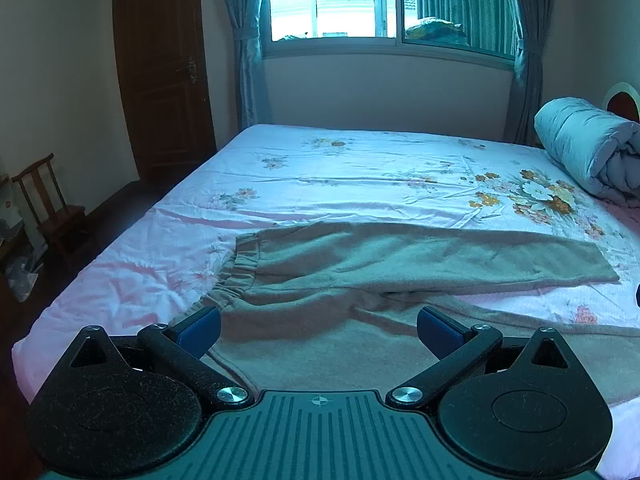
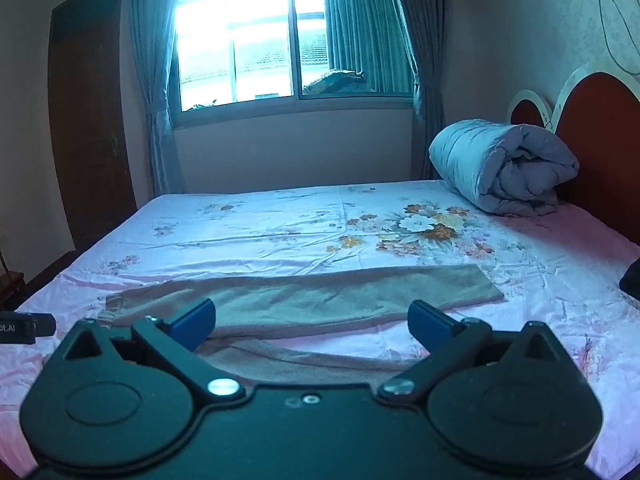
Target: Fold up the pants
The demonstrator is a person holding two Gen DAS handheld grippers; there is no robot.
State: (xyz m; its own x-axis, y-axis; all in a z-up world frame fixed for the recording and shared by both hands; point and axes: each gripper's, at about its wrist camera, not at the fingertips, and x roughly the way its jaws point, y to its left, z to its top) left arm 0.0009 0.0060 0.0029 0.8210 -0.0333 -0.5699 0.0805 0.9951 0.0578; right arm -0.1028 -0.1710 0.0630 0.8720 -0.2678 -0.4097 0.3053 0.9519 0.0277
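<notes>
A: How many garments do you have in front of you?

B: One pair of grey pants (image 1: pixel 360 268), lying flat on the bed (image 1: pixel 340 168), waistband at your nine o'clock, two legs running toward three o'clock. Your left tool (image 1: pixel 319 330) hangs over the hip area with its jaws spread wide, nothing between them. Your right tool (image 2: pixel 312 322) is likewise spread wide and empty, above the near leg.

A: Anything else around?

B: From the left: one small wooden chair (image 1: pixel 48 208) on the floor at nine o'clock, one dark door (image 1: pixel 160 72) at ten, one window (image 1: pixel 384 4) with curtains at twelve. One rolled blue quilt (image 2: pixel 504 168) sits at two o'clock against the red headboard (image 2: pixel 596 136), well apart from the pants. Nothing lies on the pants.

A: And the surface?

B: One pink floral sheet (image 2: pixel 400 220), creased, covering the whole bed.
</notes>
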